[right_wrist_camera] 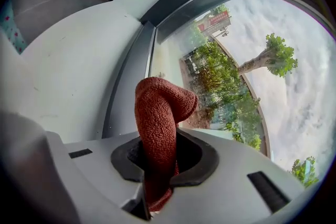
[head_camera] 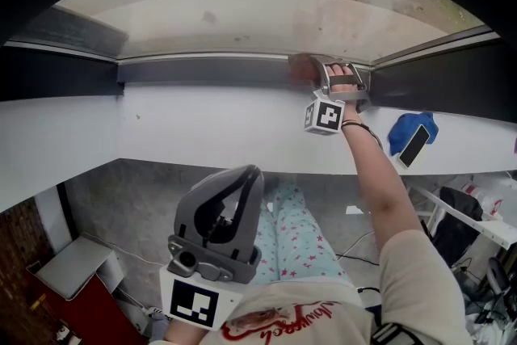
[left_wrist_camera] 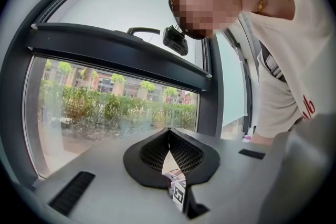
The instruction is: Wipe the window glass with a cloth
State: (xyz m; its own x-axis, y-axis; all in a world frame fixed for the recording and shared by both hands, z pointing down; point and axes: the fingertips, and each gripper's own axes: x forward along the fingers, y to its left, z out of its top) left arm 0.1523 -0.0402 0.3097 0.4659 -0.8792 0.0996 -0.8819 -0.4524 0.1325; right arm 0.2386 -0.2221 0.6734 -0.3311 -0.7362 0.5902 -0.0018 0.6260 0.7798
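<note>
The window glass (head_camera: 242, 8) fills the top of the head view, above a grey frame rail (head_camera: 202, 70). My right gripper (head_camera: 323, 75) reaches up to the glass's lower right corner and is shut on a red woven cloth (head_camera: 301, 67). In the right gripper view the cloth (right_wrist_camera: 157, 113) stands up out of the jaws (right_wrist_camera: 157, 157) and folds over next to the glass (right_wrist_camera: 231, 76). My left gripper (head_camera: 245, 178) is held low near the person's body, away from the window. Its jaws (left_wrist_camera: 169, 134) meet at the tips with nothing in them.
A white sill (head_camera: 161, 125) runs below the frame. On its right end lie a blue cloth (head_camera: 412, 128) and a dark phone (head_camera: 414, 146). A red box (head_camera: 89, 307) stands on the floor at lower left, and clutter (head_camera: 468, 230) at lower right.
</note>
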